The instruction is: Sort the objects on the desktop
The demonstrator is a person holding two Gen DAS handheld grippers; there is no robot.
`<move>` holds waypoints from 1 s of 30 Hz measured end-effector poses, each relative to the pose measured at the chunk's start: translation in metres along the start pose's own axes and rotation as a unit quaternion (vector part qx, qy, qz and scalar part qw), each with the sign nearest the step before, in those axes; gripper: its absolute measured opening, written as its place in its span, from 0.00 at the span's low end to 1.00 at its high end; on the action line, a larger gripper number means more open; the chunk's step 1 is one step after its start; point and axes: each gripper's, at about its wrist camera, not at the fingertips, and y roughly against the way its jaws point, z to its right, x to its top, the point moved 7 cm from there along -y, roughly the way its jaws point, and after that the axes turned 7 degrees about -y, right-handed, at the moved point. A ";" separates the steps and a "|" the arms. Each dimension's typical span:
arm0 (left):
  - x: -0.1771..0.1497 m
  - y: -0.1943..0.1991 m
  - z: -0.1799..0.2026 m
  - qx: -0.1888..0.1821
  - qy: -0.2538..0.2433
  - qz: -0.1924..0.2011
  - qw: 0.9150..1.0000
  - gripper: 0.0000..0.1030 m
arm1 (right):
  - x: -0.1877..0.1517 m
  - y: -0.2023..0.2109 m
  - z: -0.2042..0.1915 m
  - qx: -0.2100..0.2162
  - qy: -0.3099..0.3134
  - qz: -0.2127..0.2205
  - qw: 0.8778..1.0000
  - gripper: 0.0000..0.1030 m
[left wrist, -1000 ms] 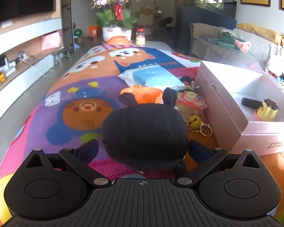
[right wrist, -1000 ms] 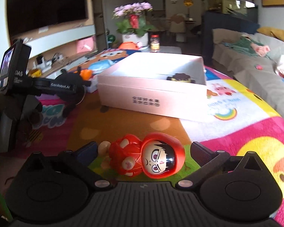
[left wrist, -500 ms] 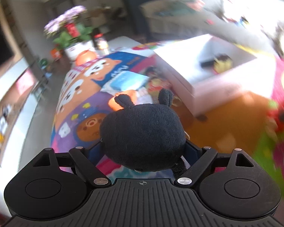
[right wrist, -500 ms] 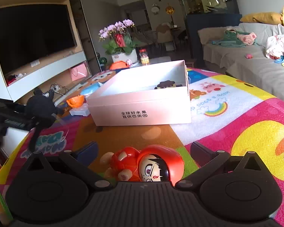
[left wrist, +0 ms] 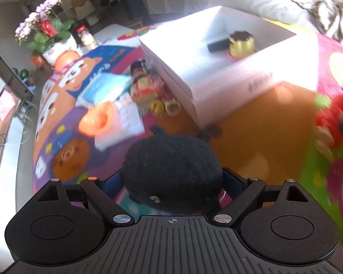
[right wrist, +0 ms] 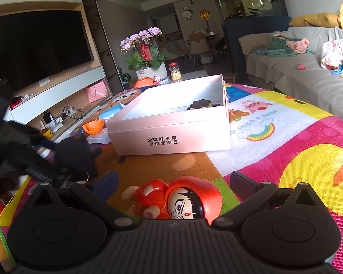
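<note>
A black plush toy sits between the fingers of my left gripper. The pads press its sides while the jaws are opening slightly, and it hangs above the colourful mat, in front of the pink-white open box. The box holds a yellow cup toy and a black bar. In the right wrist view, my right gripper stands open. A red hooded doll lies on the mat between its fingers, untouched. The plush shows at the left there, near the box.
Left of the box lie an orange bowl, a white pack, a blue tissue pack, a red-yellow toy and yellow key rings. A flower pot stands at the far end. A sofa runs along the right.
My left gripper has risen and rolled with the plush, swinging toward the box front. The right gripper has stayed over the red doll, tilting a little.
</note>
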 end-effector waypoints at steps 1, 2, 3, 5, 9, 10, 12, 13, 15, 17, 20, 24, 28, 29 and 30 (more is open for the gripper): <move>0.006 -0.003 -0.002 -0.003 0.007 0.004 1.000 0.91 | 0.000 -0.001 0.000 0.000 -0.001 -0.002 1.000 1.00; 0.013 -0.005 -0.005 -0.009 0.018 0.011 1.000 0.91 | 0.000 -0.001 0.001 -0.001 -0.002 -0.003 1.000 1.00; 0.019 -0.005 -0.009 -0.014 0.031 0.019 0.999 0.92 | 0.000 -0.002 0.002 0.000 -0.004 -0.005 1.000 1.00; 0.030 0.002 -0.020 -0.023 0.062 0.041 0.997 0.93 | 0.000 -0.004 0.003 -0.001 -0.009 -0.010 1.000 1.00; 0.037 0.032 -0.051 -0.018 0.124 0.097 0.987 0.95 | -0.001 -0.006 0.006 -0.002 -0.019 -0.015 1.000 1.00; 0.034 0.042 -0.059 -0.011 0.137 0.109 0.985 0.97 | -0.001 -0.006 0.006 -0.002 -0.020 -0.016 1.000 1.00; 0.023 0.059 -0.069 -0.001 0.157 0.128 0.979 0.98 | -0.002 -0.007 0.006 -0.004 -0.020 -0.017 1.000 1.00; 0.014 0.066 -0.071 -0.001 0.166 0.132 0.977 0.98 | -0.002 -0.007 0.005 -0.005 -0.020 -0.019 1.000 1.00; -0.004 0.073 -0.069 -0.009 0.177 0.130 0.976 0.99 | -0.002 -0.008 0.005 -0.007 -0.020 -0.022 1.000 1.00; -0.026 0.075 -0.064 -0.008 0.183 0.119 0.976 0.99 | -0.003 -0.009 0.005 -0.011 -0.019 -0.025 0.999 1.00; -0.060 0.078 -0.067 0.020 0.210 0.111 0.971 1.00 | -0.001 -0.006 0.004 -0.020 -0.011 -0.016 1.000 1.00; -0.096 0.070 -0.084 0.040 0.272 0.077 0.958 1.00 | 0.009 -0.003 -0.029 -0.037 0.113 -0.009 0.993 1.00; -0.117 0.065 -0.113 0.079 0.331 0.074 0.937 1.00 | 0.020 -0.005 -0.099 -0.009 0.257 0.003 0.966 1.00; -0.119 0.067 -0.118 0.087 0.342 0.080 0.932 1.00 | 0.021 -0.009 -0.117 0.008 0.276 -0.001 0.961 0.98; -0.123 0.068 -0.124 0.096 0.353 0.087 0.927 1.00 | 0.019 -0.014 -0.136 0.026 0.294 -0.008 0.955 0.90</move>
